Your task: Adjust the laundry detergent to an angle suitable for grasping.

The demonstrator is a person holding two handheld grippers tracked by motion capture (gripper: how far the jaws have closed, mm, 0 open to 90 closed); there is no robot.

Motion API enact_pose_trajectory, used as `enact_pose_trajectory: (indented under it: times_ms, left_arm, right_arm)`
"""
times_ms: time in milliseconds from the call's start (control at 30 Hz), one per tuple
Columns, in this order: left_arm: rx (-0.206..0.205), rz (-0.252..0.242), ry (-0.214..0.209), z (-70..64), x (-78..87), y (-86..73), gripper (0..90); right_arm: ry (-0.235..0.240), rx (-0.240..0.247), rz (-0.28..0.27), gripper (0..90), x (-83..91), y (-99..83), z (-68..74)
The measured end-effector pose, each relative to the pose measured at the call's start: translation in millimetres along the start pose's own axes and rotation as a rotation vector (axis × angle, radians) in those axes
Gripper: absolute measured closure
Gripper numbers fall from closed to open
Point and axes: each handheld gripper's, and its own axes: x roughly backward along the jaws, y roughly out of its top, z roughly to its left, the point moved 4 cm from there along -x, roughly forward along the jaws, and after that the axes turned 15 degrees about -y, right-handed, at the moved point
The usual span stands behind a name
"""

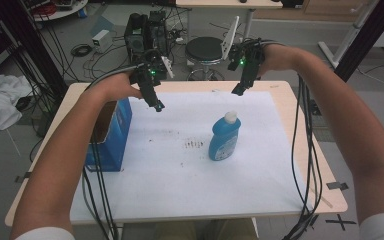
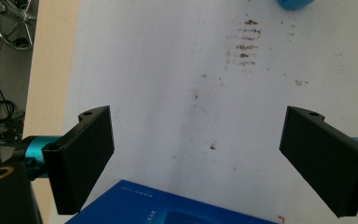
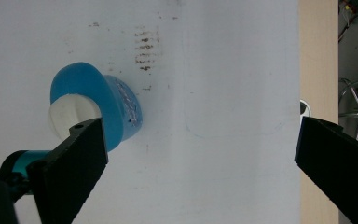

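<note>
A blue bottle with a white cap stands upright near the middle of the white sheet. From above, the right gripper view shows the bottle beside its left jaw. My right gripper is open and empty; in the high view the right gripper hangs over the sheet's far edge. My left gripper is open and empty too. The left gripper hovers at the far left, beside a blue box. A corner of that box lies between the left jaws' bases.
Brown smudges mark the sheet left of the bottle. The sheet covers a light wooden table. Cables trail off both grippers along the table sides. A black stool and electronics stand on the floor beyond the far edge.
</note>
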Motion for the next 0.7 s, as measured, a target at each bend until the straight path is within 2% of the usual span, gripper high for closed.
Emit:
enact_pose_trajectory:
  times_ms: [133,167,333,500,700]
  left_arm:
    - [0.010,-0.007,-0.003,-2.2,-1.7,0.3,9.9]
    - [0.000,0.002,-0.001,-2.0,-1.3,0.1,9.9]
    - [0.000,-0.006,-0.001,-2.6,-0.2,0.4,9.9]
    - [-0.002,-0.001,-0.002,-1.8,-0.9,0.7,9.9]
    - [0.004,-0.002,-0.009,-6.7,-3.9,3.7,9.9]
  right_arm:
    - [-0.001,0.009,-0.001,1.4,1.9,-1.1,-0.8]
    - [-0.001,-0.014,-0.003,1.4,2.2,-0.8,0.8]
    - [-0.003,-0.017,-0.004,1.4,3.5,-0.7,2.2]
    - [-0.003,0.006,0.003,1.4,5.0,-2.3,-0.2]
    - [-0.003,-0.016,-0.001,1.4,7.1,-5.5,1.9]
